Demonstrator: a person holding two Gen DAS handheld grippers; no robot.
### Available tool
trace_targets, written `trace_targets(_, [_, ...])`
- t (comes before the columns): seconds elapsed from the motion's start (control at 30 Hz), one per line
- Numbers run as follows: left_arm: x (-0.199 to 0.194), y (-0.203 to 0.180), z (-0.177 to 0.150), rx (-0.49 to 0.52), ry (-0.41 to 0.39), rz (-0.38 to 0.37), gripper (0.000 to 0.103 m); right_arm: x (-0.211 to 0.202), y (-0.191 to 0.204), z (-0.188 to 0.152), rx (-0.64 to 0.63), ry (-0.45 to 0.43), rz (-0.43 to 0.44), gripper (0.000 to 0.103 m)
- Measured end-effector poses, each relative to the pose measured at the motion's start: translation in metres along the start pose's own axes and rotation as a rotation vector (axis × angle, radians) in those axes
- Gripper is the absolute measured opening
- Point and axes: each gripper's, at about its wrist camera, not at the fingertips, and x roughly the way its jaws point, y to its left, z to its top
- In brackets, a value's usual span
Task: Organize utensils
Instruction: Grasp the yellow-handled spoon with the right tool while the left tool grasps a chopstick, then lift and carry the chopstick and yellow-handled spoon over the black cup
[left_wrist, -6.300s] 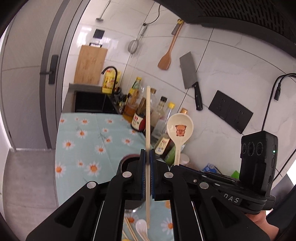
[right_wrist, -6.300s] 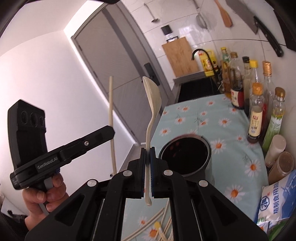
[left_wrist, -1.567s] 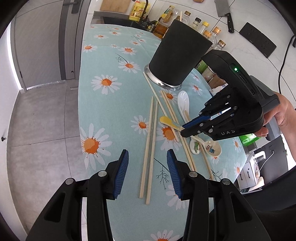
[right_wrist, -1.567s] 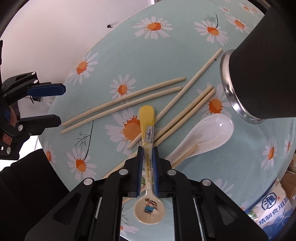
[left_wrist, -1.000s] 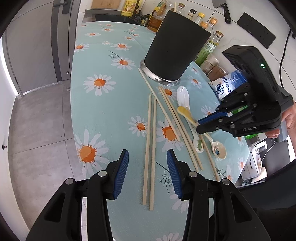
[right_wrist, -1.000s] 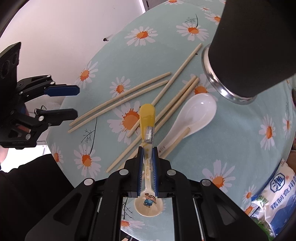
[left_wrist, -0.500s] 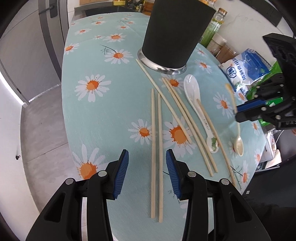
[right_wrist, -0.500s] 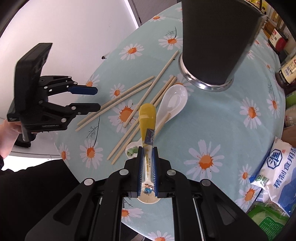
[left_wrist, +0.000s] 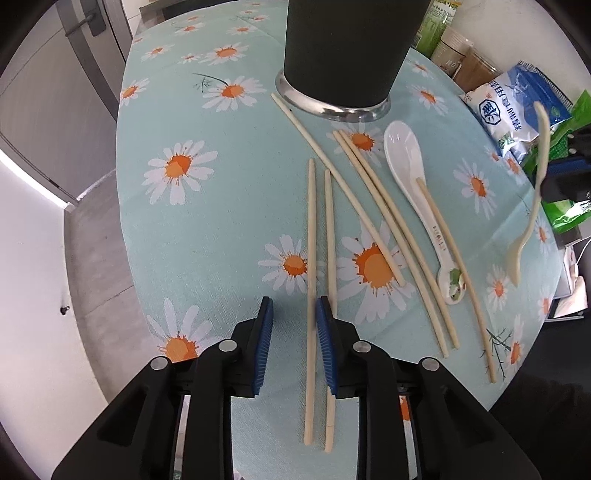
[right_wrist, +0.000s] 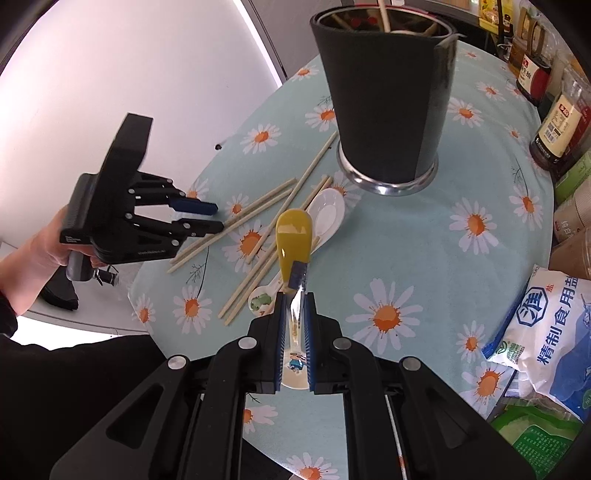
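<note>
Two chopsticks (left_wrist: 311, 258) lie side by side on the daisy tablecloth (left_wrist: 207, 229). My left gripper (left_wrist: 295, 343) hangs just over them, its jaws closing. One stick runs between the pads without being pressed, and the other passes under the right finger. My right gripper (right_wrist: 294, 332) is shut on the handle of a yellow spoon (right_wrist: 293, 236), held above the table in front of the black utensil holder (right_wrist: 388, 92). A white spoon (left_wrist: 406, 155) and several more chopsticks (left_wrist: 388, 221) lie near the holder's base. In the right wrist view the left gripper (right_wrist: 218, 218) is at the left.
A salt bag (right_wrist: 546, 332), green packets and sauce bottles (right_wrist: 554, 122) crowd the right side of the table. The holder has chopsticks and a spoon in it. The table's rounded edge (left_wrist: 129, 258) drops to a grey floor. A hand (right_wrist: 40, 243) grips the left tool.
The right gripper has lifted the yellow spoon off the table and away from the pile. The left gripper has come down over the two chopsticks and its jaws have narrowed.
</note>
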Motion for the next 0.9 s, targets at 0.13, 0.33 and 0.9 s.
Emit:
trace_targets(0.13, [0.001,-0.003,0.003,0.008,0.026,0.033,0.018,-0.009,-0.004,-0.003,0.002,-0.032,0.006,0.01])
trace_targets(0.33, [0.005,-0.02,0.011,0.054,0.063,0.08,0.006,-0.019,-0.01,-0.005,0.013,-0.063,0.006,0.01])
trace_targets(0.9, [-0.006,0.011,0.01,-0.074,0.013,0.029,0.004,-0.039,-0.018,0.003,0.013,-0.12,0.022,0.01])
